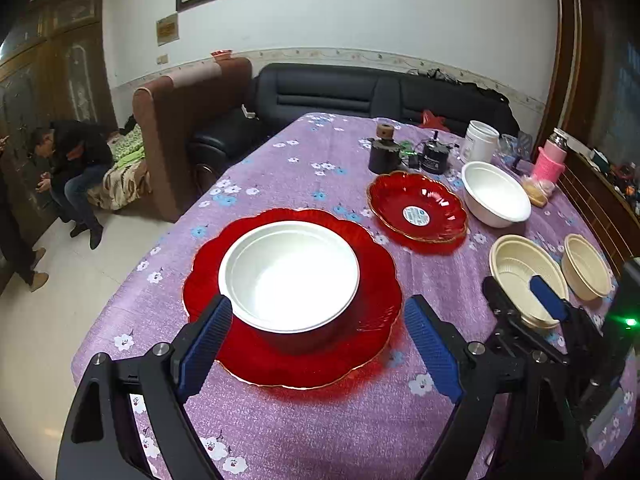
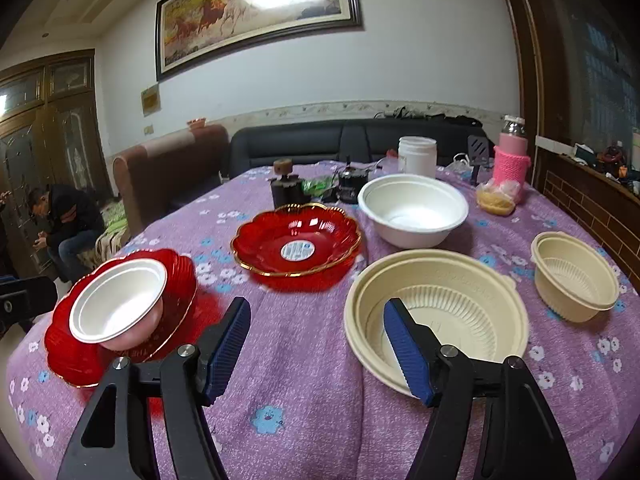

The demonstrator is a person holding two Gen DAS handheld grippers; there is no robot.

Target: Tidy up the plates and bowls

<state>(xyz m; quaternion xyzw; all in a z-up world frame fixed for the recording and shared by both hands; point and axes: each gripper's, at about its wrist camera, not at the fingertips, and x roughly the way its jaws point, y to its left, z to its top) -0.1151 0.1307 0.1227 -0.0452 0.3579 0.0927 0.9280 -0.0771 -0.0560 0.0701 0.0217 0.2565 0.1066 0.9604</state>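
Observation:
A white bowl (image 1: 289, 275) sits in a red scalloped plate (image 1: 376, 280) near the table's front edge; they also show in the right wrist view, the bowl (image 2: 118, 305) and the plate (image 2: 178, 280). My left gripper (image 1: 318, 344) is open just in front of this bowl, its fingers either side of the near rim. A second red plate (image 1: 418, 209) (image 2: 296, 242), a larger white bowl (image 1: 496, 199) (image 2: 413, 210), a big cream bowl (image 1: 520, 268) (image 2: 436, 312) and a small cream bowl (image 1: 586, 266) (image 2: 574, 276) lie further right. My right gripper (image 2: 316, 326) is open, one finger over the big cream bowl's near rim.
The table has a purple flowered cloth (image 2: 304, 392). At its far end stand a white jar (image 2: 417, 156), a pink-sleeved bottle (image 2: 511, 160), a dark grinder (image 2: 285, 190) and a bag of food (image 2: 496, 198). Sofas (image 1: 328, 92) stand behind; a person (image 1: 76, 160) sits at left.

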